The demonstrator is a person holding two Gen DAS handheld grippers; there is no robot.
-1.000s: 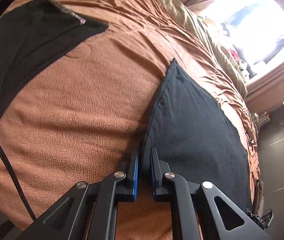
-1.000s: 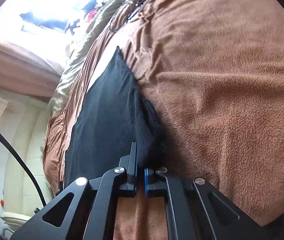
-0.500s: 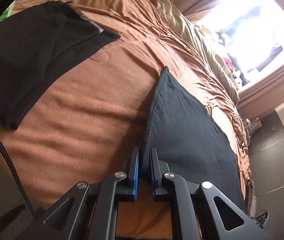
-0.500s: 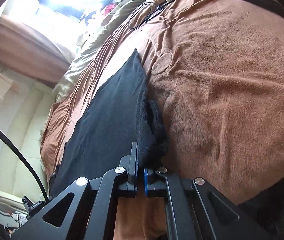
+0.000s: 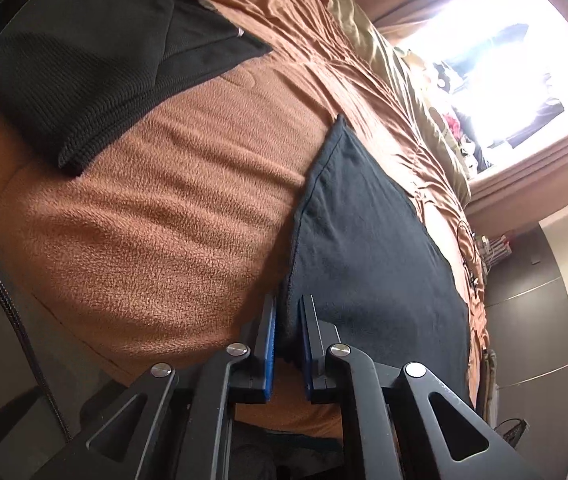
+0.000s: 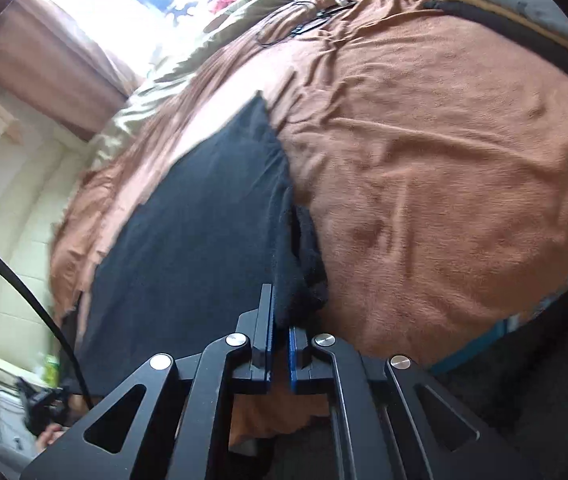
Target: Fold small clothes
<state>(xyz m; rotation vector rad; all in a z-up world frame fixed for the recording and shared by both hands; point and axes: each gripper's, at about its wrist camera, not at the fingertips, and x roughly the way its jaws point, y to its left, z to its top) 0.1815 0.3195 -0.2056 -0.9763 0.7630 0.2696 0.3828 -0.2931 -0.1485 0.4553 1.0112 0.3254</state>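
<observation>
Brown blanket (image 5: 156, 240) on a bed, two dark garments lying on it.
A black knit piece (image 5: 84, 64) lies upper left; the left gripper (image 5: 287, 320) pinches the dark cloth (image 5: 363, 248) at centre, while the right gripper (image 6: 282, 320), jaws opening, has the cloth's edge between them.

No writing can be read anywhere; the overexposed window area is perhaps too blurred.
</observation>
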